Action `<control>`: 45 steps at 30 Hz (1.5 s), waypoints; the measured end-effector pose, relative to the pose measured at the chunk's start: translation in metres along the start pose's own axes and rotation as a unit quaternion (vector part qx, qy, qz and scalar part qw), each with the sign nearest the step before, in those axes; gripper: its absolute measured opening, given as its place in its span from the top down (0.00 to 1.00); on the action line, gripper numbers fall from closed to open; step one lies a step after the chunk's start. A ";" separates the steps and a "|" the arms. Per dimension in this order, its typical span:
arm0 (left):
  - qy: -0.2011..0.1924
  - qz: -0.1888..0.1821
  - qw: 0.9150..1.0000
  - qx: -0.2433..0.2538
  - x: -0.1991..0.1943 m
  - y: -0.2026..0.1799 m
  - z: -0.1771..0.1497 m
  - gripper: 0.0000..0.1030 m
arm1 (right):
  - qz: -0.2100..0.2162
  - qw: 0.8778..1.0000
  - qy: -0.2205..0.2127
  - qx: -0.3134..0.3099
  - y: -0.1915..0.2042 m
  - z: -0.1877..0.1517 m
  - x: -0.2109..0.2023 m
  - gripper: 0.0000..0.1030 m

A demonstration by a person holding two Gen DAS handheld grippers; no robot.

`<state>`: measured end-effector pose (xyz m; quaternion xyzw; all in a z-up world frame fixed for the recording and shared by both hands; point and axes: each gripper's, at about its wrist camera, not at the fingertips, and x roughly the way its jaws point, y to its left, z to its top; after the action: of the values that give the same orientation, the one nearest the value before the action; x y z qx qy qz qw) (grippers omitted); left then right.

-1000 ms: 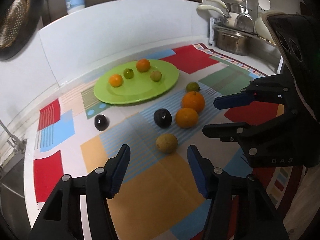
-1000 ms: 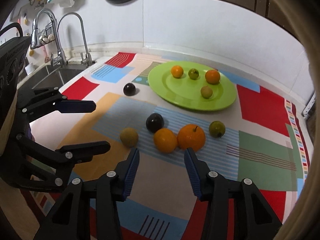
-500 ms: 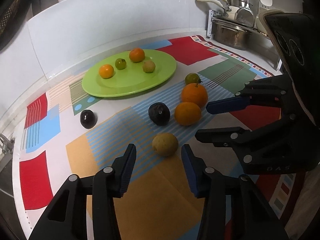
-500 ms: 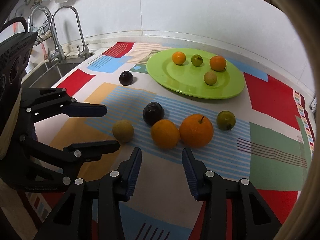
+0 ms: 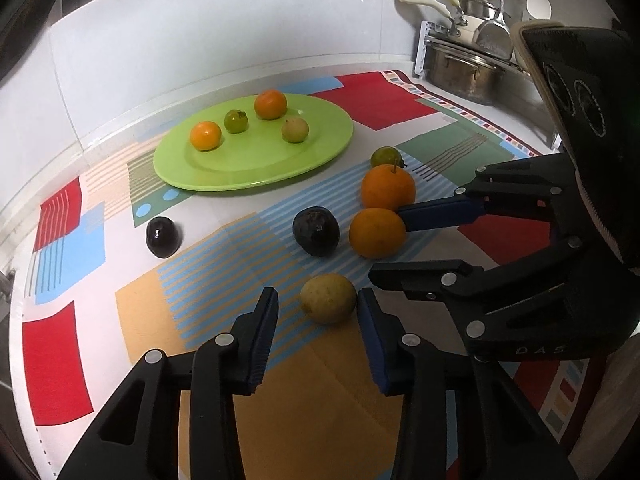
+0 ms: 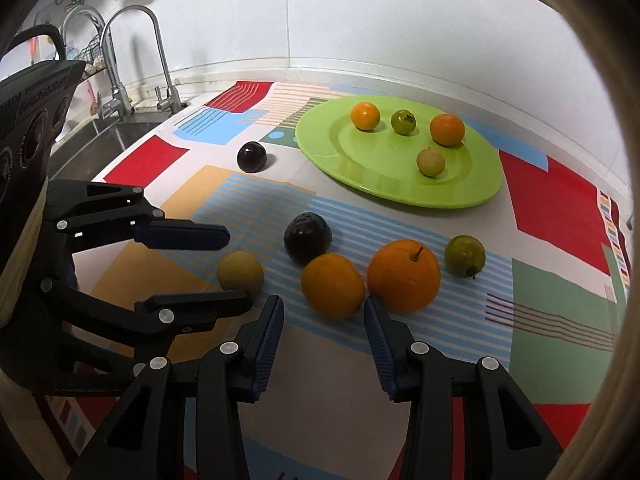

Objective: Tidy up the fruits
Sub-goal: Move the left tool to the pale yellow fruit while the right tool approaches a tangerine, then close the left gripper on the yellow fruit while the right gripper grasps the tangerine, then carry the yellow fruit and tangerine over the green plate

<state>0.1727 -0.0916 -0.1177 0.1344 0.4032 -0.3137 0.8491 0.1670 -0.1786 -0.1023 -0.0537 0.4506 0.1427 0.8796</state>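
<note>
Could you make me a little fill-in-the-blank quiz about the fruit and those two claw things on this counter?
1. The green plate holds ____ fruits.
2. The left gripper has been closing, its jaws on either side of the ____ fruit, with a gap at one pad.
3. The right gripper points at the nearer of two ____ on the mat, not gripping it.
4. Away from the others, a dark plum lies between the plate and the ____.

Missing words: four; yellowish; oranges; sink
</note>
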 end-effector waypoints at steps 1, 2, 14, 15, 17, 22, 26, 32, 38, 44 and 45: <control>0.001 -0.003 1.000 -0.003 0.001 0.001 0.000 0.65 | 0.001 1.000 0.000 0.001 0.000 0.001 0.000 0.58; 0.005 -0.009 1.000 -0.006 0.002 0.001 0.000 0.69 | 0.002 1.000 0.000 0.002 -0.001 0.001 0.000 0.58; 0.003 0.011 0.999 -0.047 -0.004 0.011 0.005 0.71 | 0.004 1.000 -0.006 0.006 -0.002 0.008 0.006 0.60; 0.004 0.013 0.999 -0.051 -0.004 0.012 0.005 0.71 | 0.003 1.000 -0.007 0.006 -0.003 0.009 0.006 0.64; 0.003 0.014 0.998 -0.059 -0.005 0.014 0.005 0.71 | 0.003 1.000 -0.006 0.006 -0.003 0.009 0.007 0.66; 0.000 0.017 0.998 -0.065 -0.007 0.014 0.006 0.71 | 0.008 1.000 -0.006 0.006 -0.005 0.009 0.007 0.66; -0.005 0.019 0.998 -0.067 -0.011 0.014 0.006 0.71 | 0.010 1.000 -0.011 0.007 -0.003 0.010 0.003 0.66; -0.018 0.023 0.997 -0.072 -0.024 0.013 0.011 0.71 | 0.011 1.000 -0.021 0.015 -0.002 0.011 -0.006 0.66; -0.034 0.037 0.996 -0.077 -0.041 0.012 0.019 0.71 | 0.005 0.999 -0.041 0.027 -0.002 0.016 -0.024 0.66; -0.059 0.043 0.994 -0.086 -0.060 0.014 0.035 0.71 | 0.003 0.996 -0.073 0.045 -0.008 0.027 -0.047 0.66; -0.060 0.046 0.993 -0.086 -0.062 0.014 0.039 0.71 | 0.003 0.996 -0.078 0.047 -0.009 0.029 -0.050 0.66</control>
<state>0.1754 -0.0731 -0.0456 0.0599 0.3700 -0.2459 0.8939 0.1647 -0.1906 -0.0451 0.0001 0.3871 0.1276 0.9132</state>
